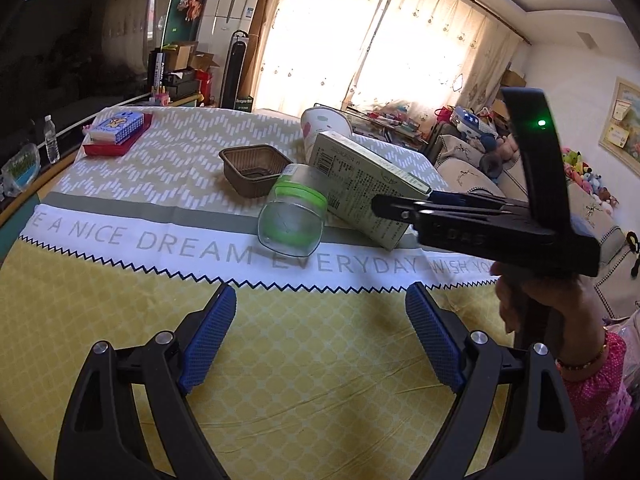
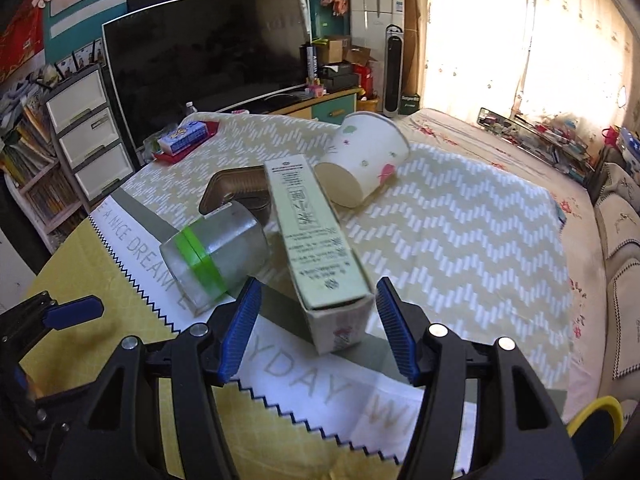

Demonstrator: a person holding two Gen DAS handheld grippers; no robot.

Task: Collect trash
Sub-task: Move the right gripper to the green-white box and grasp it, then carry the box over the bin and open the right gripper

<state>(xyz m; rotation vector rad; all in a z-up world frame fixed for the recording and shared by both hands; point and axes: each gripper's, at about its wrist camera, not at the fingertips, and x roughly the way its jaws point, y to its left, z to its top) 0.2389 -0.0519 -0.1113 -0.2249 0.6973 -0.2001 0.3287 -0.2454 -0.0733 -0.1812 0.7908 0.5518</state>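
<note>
1. Trash sits clustered mid-worktop (image 1: pixel 120 360) on the patterned cloth: carton (image 2: pixel 316 252), clear cup (image 2: pixel 212 256) with green band, brown tray (image 1: pixel 256 170), paper cup (image 2: pixel 364 160). None looks collected yet; no bin in view.
2. Right gripper (image 2: pixel 316 320) has its fingers spread, straddling the carton's near end, pads beside it, apparently not touching. Likely first pick.
3. Left gripper (image 1: pixel 320 340) is released, holding nothing, over bare yellow cloth, well short of the pile.
4. Task looks barely begun: all four pieces left. Tissue pack on the red tray (image 1: pixel 116 134) at the far corner is probably not trash.
</note>
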